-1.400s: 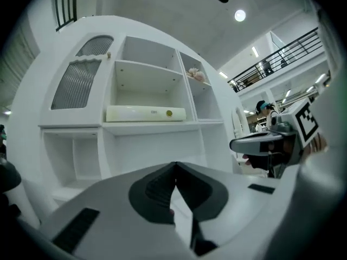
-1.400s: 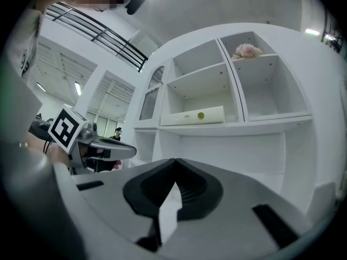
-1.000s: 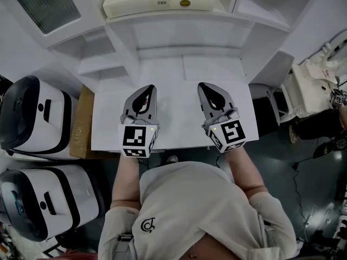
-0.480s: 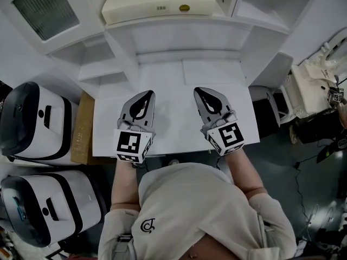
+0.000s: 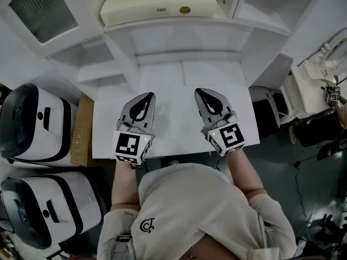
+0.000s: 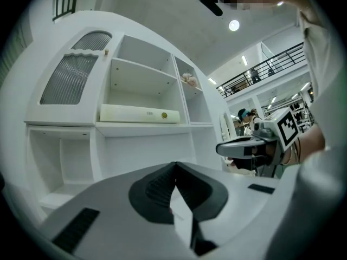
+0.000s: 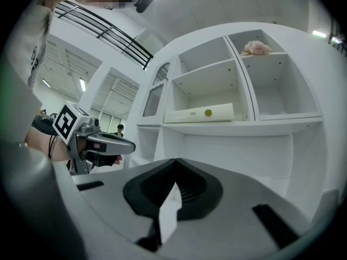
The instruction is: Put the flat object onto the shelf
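Observation:
The flat object (image 5: 161,3), a long cream slab with a gold dot, lies on the white shelf (image 5: 179,27) at the back; it also shows in the left gripper view (image 6: 140,114) and the right gripper view (image 7: 199,113). My left gripper (image 5: 145,97) hovers over the white table (image 5: 173,75), shut with nothing in it (image 6: 175,164). My right gripper (image 5: 209,93) is beside it at the same depth, also shut and empty (image 7: 176,161). Both point at the shelf unit and stay well short of the flat object.
Two white-and-black machines (image 5: 32,118) (image 5: 43,199) stand at the left of the table, with a brown cardboard box (image 5: 82,126) against the table's left edge. A pink flower ornament (image 7: 256,47) sits in an upper compartment. A white chair (image 5: 314,85) stands at the right.
My left gripper has drawn back slightly toward the person. The right gripper has barely moved. Both stay shut.

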Demonstrator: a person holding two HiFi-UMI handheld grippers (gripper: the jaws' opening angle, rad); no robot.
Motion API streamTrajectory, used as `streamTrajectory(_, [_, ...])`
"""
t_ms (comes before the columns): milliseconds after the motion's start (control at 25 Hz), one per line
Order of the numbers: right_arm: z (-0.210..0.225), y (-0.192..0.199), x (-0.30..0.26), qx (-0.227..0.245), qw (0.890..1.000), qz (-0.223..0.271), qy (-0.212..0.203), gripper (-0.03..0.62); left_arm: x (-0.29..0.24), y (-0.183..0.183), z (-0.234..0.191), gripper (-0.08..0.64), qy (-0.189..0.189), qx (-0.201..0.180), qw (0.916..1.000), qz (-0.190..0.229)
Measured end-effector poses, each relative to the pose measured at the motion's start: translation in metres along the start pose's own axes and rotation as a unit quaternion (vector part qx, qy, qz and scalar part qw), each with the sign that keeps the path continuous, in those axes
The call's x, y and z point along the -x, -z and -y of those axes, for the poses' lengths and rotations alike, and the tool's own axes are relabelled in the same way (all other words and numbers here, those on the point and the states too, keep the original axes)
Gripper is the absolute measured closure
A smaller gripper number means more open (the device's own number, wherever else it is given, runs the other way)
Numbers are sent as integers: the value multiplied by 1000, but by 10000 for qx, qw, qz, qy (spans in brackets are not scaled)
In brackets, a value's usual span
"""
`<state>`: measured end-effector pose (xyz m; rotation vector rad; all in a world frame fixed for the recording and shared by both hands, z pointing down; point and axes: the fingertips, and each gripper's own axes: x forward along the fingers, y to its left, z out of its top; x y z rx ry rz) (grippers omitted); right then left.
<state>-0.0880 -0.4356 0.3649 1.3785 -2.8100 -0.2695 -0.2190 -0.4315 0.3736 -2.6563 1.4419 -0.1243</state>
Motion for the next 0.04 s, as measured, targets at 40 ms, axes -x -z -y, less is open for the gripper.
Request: streamTrajectory(40, [1, 0, -1, -3, 10000, 4, 6, 586, -1, 0, -1, 548, -3, 16, 10000, 14])
